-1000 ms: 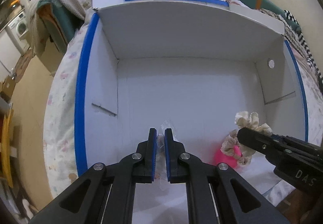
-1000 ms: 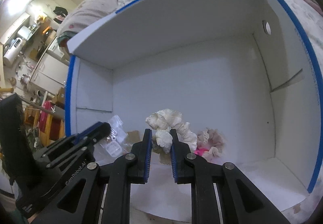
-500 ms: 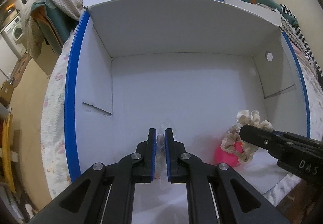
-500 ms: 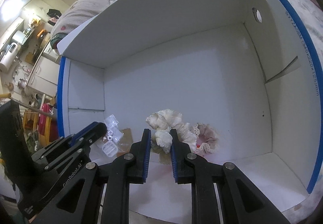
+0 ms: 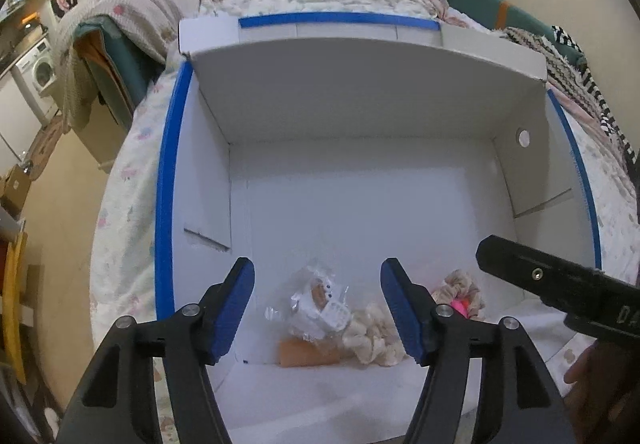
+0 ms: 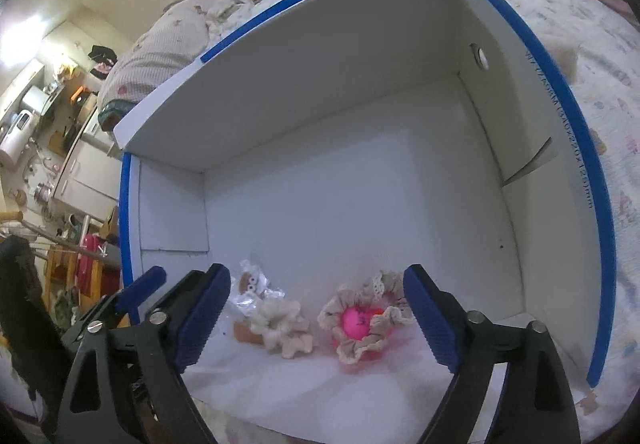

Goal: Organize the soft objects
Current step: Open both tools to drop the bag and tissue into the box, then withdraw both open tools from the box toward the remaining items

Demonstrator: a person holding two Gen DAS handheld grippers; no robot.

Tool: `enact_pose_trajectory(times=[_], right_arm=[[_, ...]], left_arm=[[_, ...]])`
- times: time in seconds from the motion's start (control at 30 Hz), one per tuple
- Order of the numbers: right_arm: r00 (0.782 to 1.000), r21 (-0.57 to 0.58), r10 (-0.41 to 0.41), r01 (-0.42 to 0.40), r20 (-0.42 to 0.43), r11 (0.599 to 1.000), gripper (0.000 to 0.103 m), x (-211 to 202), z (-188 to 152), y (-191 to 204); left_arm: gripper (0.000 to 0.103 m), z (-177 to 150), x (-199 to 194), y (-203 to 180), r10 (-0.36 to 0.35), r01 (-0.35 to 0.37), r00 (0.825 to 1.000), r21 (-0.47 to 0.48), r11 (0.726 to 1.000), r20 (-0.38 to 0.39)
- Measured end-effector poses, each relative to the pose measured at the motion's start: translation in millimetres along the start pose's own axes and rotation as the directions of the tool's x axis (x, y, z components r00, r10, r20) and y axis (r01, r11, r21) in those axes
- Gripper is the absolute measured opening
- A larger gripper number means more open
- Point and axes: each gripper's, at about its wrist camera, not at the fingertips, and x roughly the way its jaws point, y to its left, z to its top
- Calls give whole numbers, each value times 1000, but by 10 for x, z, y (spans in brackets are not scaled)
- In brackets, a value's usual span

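- Nearest to us, our left gripper (image 5: 318, 308) has its blue-padded fingers spread wide with nothing between them; our right gripper (image 6: 316, 318) is just as wide apart and equally empty.
- Straight ahead of the left gripper, between its fingers in view but lower and apart from them, lies the clear crinkled plastic packet with small white pieces (image 5: 318, 310), resting partly on a flat tan piece, perhaps card (image 5: 306, 352).
- Just right of the packet, touching it, sits the cream ruffled fabric scrunchie (image 5: 370, 332); it is slightly left of centre for the right gripper.
- Further right, apart from the cream one, is the beige lace-edged scrunchie around a bright pink ball (image 6: 366, 324), closer to our right gripper's right finger.
- All three lie along the front edge of the white cardboard box with blue-taped rims (image 5: 168, 180), their row running left to right across both grippers.
- We judge these items placed; beyond them the box floor is bare, and the box rests on a floral bedspread (image 6: 592, 56).
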Motion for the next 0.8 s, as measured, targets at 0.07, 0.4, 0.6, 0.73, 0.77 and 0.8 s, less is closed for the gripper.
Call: enact_pose_trajectory(times=[0.07,0.4,0.6,0.73,0.77,0.8], right_arm=[[1000,4,-7,7,-5,1000,94,13,-2,-6],[1000,-2,-26,26,-2,1000,94,15,-9,-22],[1000,8,-27,27,5,1000,94,-19,-25,-27],[999,15,-29,28,22,999,94,-86,-58,-42],[999,18,-30,29,25,999,94,-103,-74,-45],[999,20,-31,30,26,999,94,-116,-90,-46]], left_arm=[[64,19,-13,-6,12,-12,1000,5,1000,4],[64,-2,-93,-51,79,-80,996,29,996,32],[64,-21,-126,-56,77,-77,996,16,997,35],[64,-65,-186,-38,82,-82,996,0,997,35],[64,-76,-208,-26,77,-77,996,-5,997,35],[64,-91,-232,-14,71,-71,997,-10,997,36]])
